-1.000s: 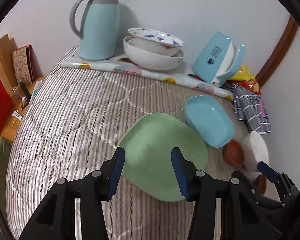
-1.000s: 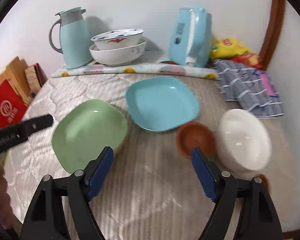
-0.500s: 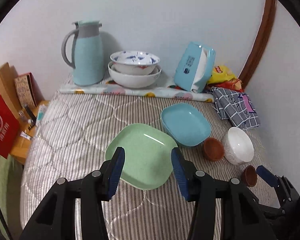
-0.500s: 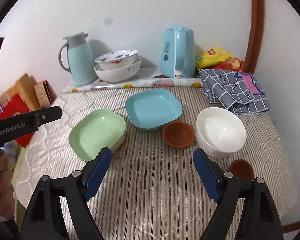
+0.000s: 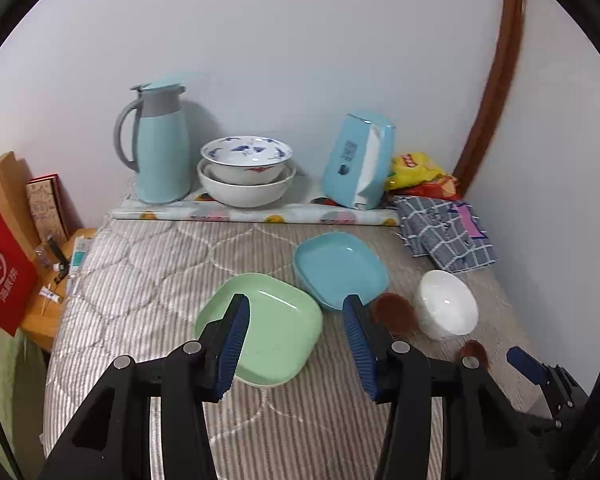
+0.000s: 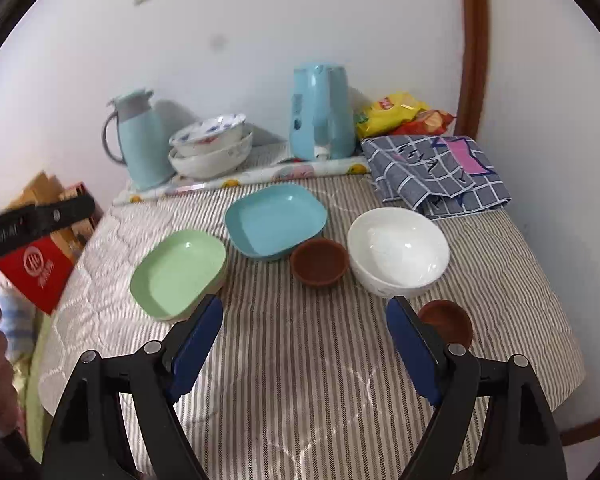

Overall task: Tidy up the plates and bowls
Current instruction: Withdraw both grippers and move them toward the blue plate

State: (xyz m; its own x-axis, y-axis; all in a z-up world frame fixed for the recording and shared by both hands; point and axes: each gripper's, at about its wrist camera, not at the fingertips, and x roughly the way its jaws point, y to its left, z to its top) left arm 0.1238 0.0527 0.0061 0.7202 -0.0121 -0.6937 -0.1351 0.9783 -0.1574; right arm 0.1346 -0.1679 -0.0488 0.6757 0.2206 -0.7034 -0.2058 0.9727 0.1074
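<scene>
On the striped table lie a green square plate [image 5: 266, 326] [image 6: 178, 272], a blue square plate [image 5: 340, 268] [image 6: 274, 220], a white bowl [image 5: 446, 304] [image 6: 398, 250] and two small brown bowls [image 6: 319, 261] [image 6: 446, 320]. The brown bowls also show in the left wrist view [image 5: 392, 313] [image 5: 474, 354]. My left gripper [image 5: 296, 316] hovers above the green plate, open, with nothing between its pads. My right gripper [image 6: 304, 312] hangs open and empty over bare cloth in front of the dishes.
At the back stand a light-blue jug [image 5: 162, 148], two stacked patterned bowls [image 5: 246, 176], a blue tissue box [image 5: 360, 160], snack bags [image 5: 416, 170] and a checked cloth [image 6: 436, 172]. A red box [image 5: 4, 272] and cartons sit off the table's left edge.
Both grippers have pulled up and back from the dishes, so more of the table shows. Their jaws kept the same width; no dish moved.
</scene>
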